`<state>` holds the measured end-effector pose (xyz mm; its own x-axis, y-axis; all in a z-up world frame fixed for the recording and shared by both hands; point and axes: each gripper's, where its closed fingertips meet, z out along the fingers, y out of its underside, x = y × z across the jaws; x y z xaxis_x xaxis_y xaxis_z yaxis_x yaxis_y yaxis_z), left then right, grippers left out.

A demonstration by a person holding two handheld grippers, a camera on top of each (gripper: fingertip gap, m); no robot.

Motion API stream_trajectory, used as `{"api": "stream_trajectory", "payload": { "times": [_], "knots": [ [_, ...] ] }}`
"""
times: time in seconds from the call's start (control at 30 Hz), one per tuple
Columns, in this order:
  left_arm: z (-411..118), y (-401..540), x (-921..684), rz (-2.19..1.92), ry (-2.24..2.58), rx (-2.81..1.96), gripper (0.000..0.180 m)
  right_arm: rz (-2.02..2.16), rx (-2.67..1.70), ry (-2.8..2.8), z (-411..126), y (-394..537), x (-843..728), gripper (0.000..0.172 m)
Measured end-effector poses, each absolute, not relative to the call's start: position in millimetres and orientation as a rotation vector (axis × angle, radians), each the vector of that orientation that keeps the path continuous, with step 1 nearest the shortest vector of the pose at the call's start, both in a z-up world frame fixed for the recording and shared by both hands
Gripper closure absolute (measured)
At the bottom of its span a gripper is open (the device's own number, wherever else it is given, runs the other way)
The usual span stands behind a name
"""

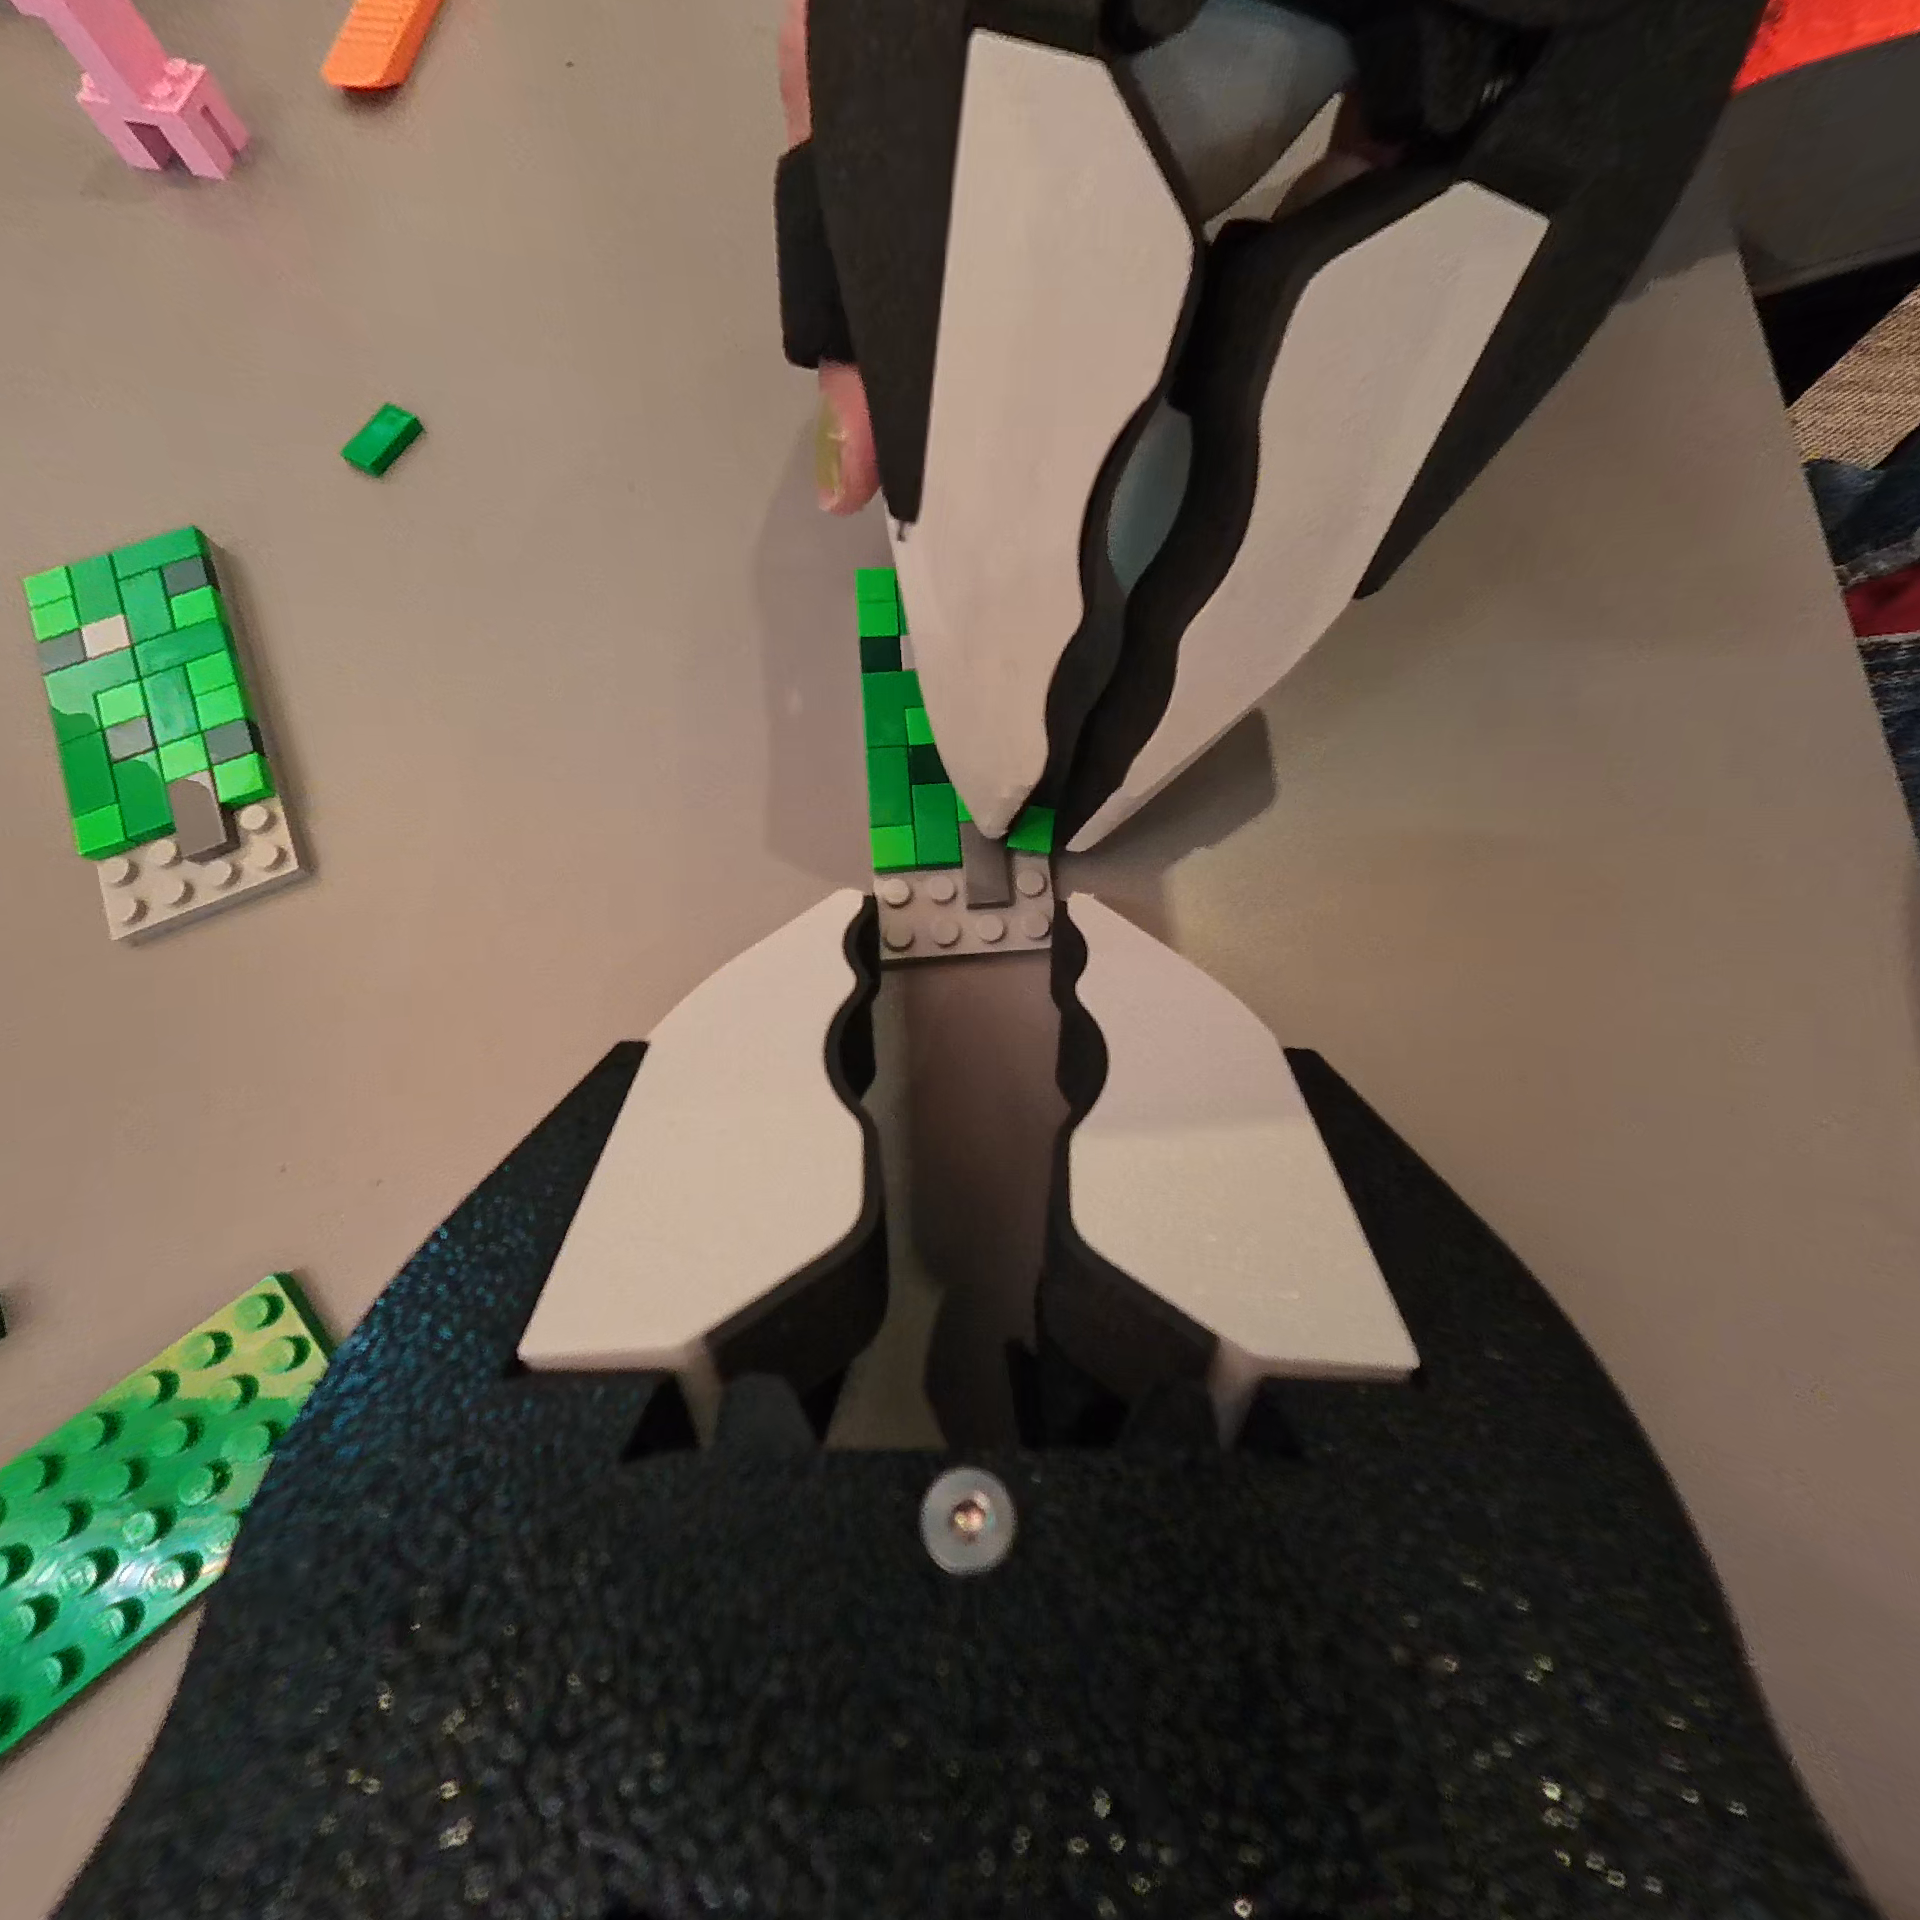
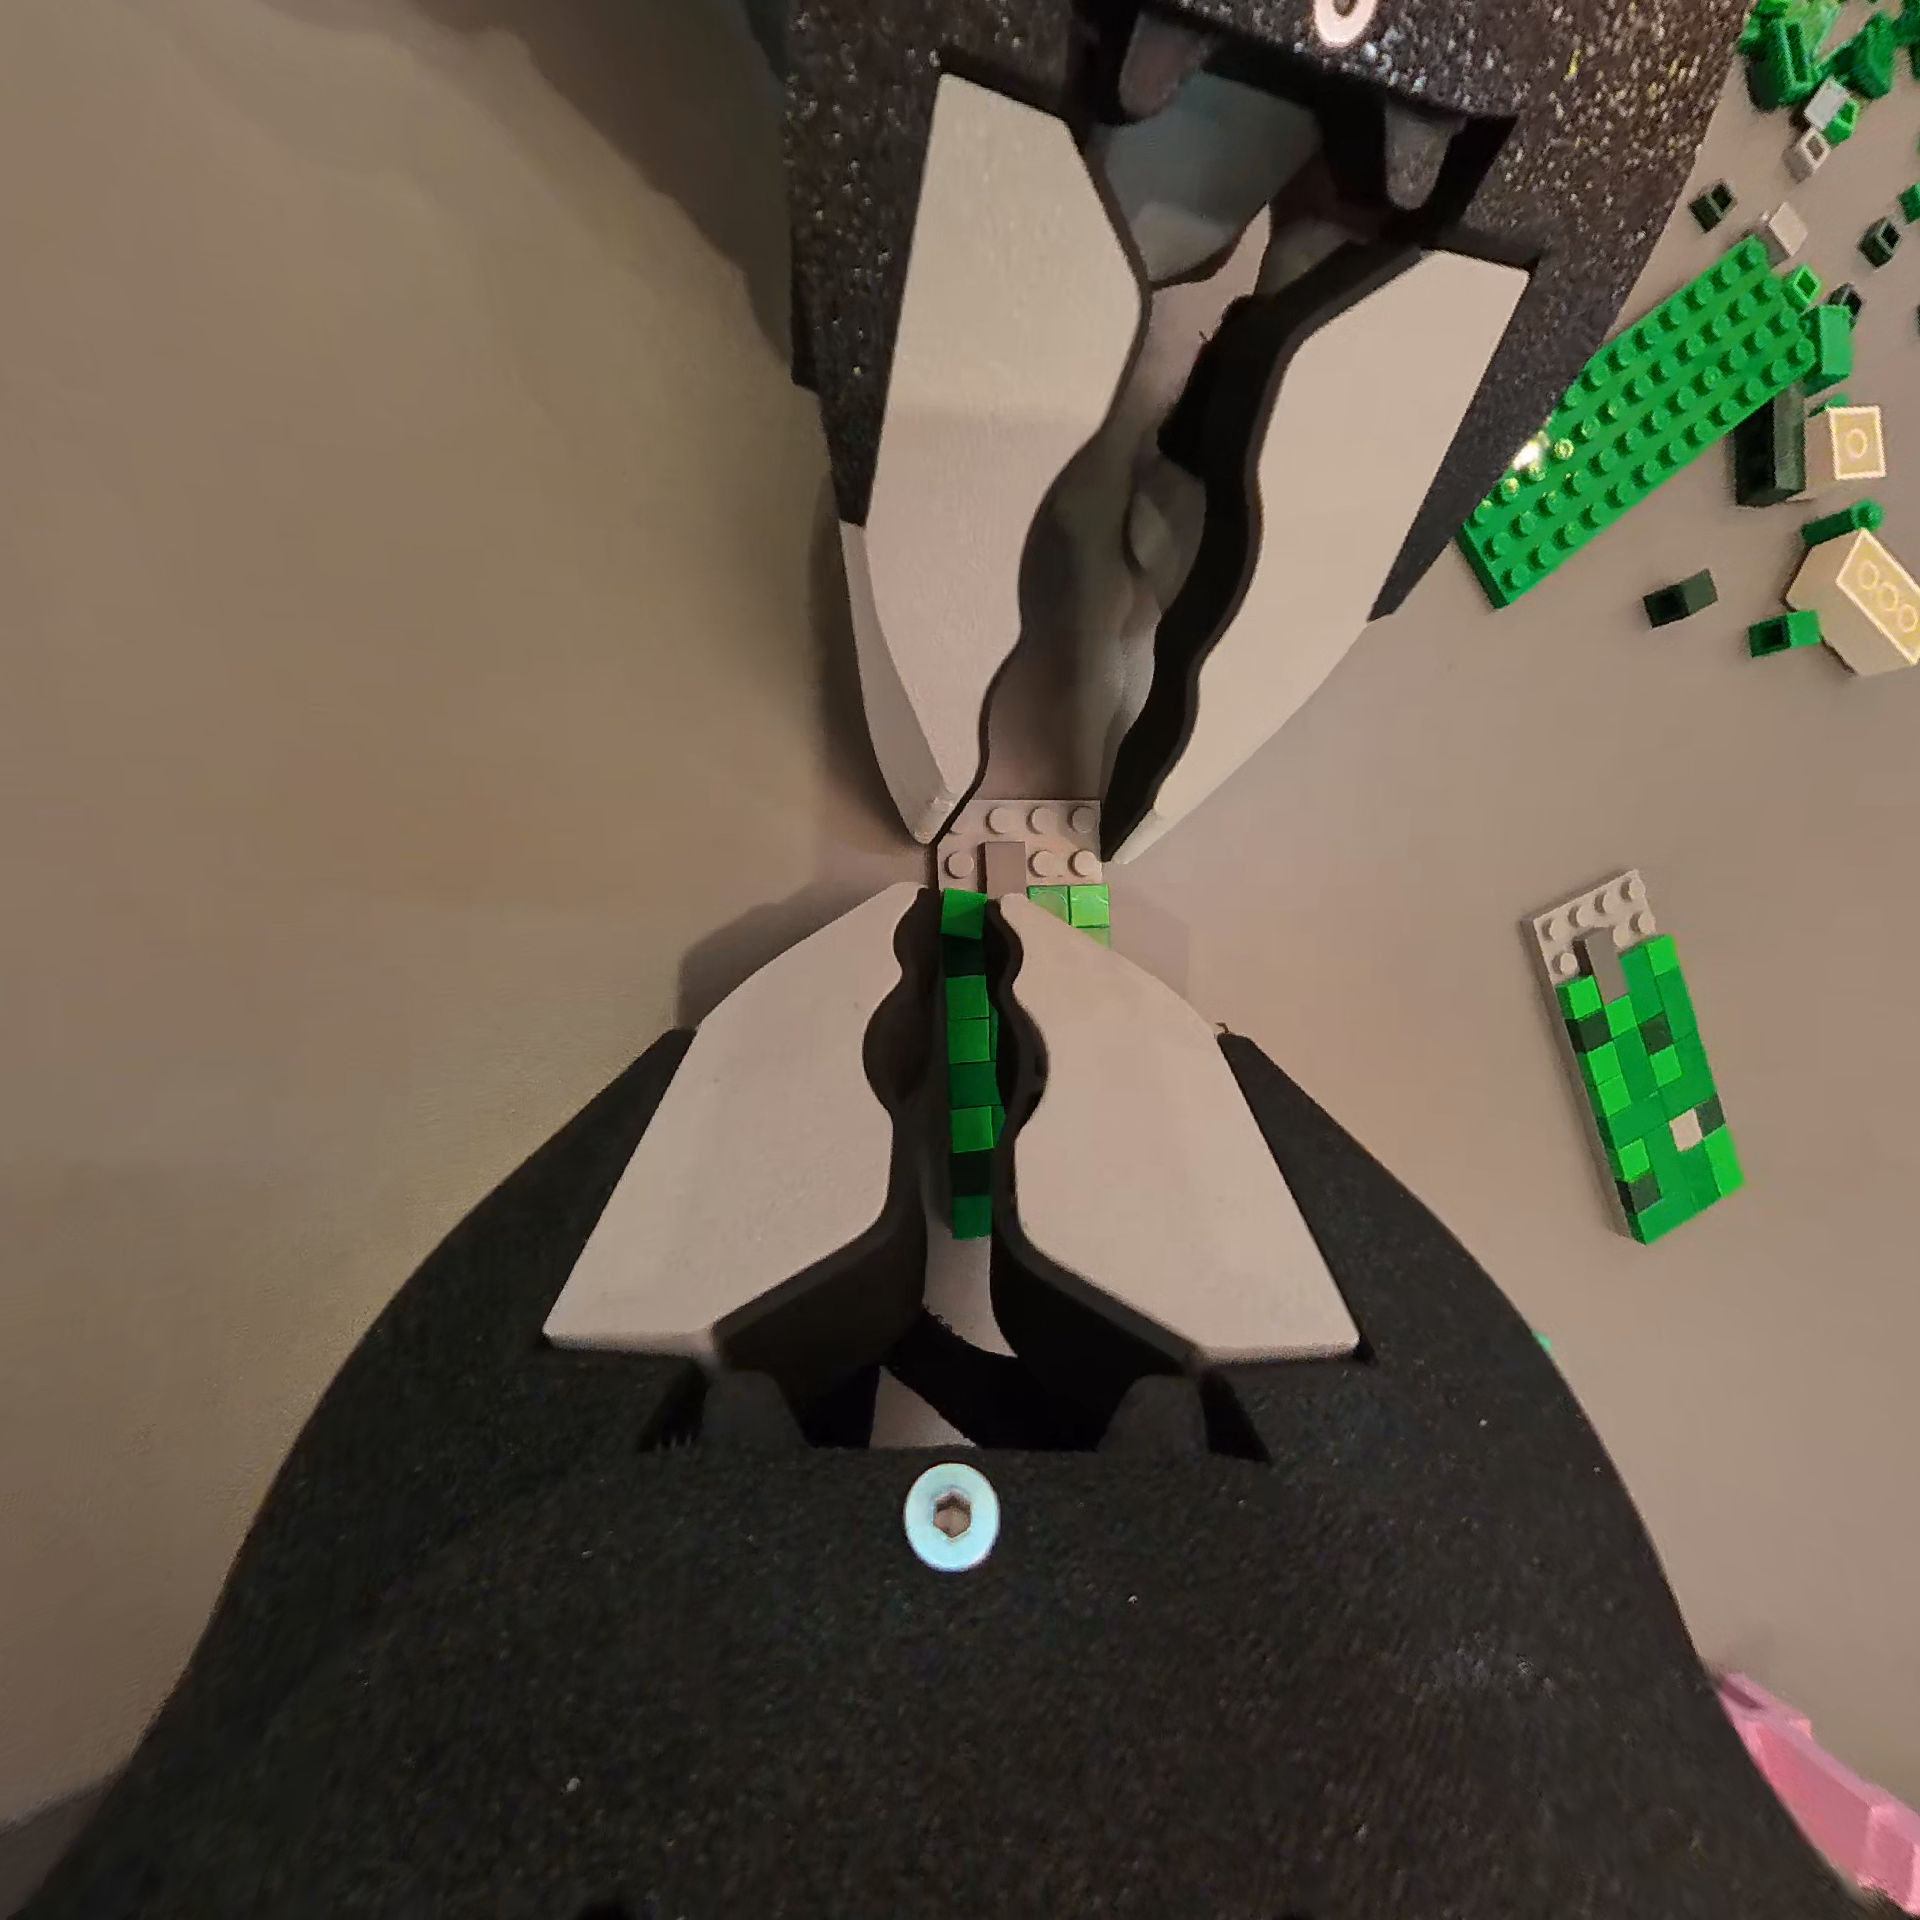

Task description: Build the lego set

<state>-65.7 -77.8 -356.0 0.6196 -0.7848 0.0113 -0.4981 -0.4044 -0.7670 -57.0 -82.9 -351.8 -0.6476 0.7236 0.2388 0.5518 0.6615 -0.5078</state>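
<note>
Left wrist view: left claw (image 1: 966,914) clamps the grey plate (image 1: 961,930) at frame centre on the worktop (image 1: 571,623), right claw (image 2: 961,904) pinching a small green tile (image 2: 961,914) over it

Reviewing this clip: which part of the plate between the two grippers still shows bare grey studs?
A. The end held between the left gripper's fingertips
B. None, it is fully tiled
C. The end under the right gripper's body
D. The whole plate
A: the grey studded end of the tiled plate sits between the left gripper fingertips, while green tiles cover the rest, toward the right gripper.
</note>
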Motion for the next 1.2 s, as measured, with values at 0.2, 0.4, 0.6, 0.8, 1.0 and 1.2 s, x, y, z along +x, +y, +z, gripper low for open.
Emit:
{"api": "stream_trajectory", "payload": {
  "times": [0.2, 0.4, 0.6, 0.8, 1.0, 1.2],
  "knots": [
    [-356.4, -78.2, -65.7, -0.491, 1.004, -2.089, 0.15, 0.549, -0.948, -2.489, -352.0, -83.6, -56.9, 0.163],
    [-356.6, -78.8, -66.0, -0.495, 1.002, -2.091, 0.15, 0.546, -0.908, -2.499, -351.5, -84.1, -57.4, 0.163],
    [-356.6, -78.6, -66.0, -0.497, 1.0, -2.092, 0.149, 0.527, -0.874, -2.496, -351.7, -83.9, -57.1, 0.163],
    [-356.8, -77.7, -66.3, -0.499, 0.986, -2.099, 0.149, 0.524, -0.875, -2.448, -346.3, -80.5, -57.6, 0.158],
    [-352.0, -72.1, -73.7, -0.529, 0.872, -2.119, 0.149, 0.44, -0.846, -2.292, -339.7, -72.1, -57.0, 0.144],
    [-339.7, -65.0, -79.7, -0.621, 0.716, -2.095, 0.149, 0.084, -0.699, -2.064, -345.0, -47.3, -58.1, 0.134]
  ]
}}
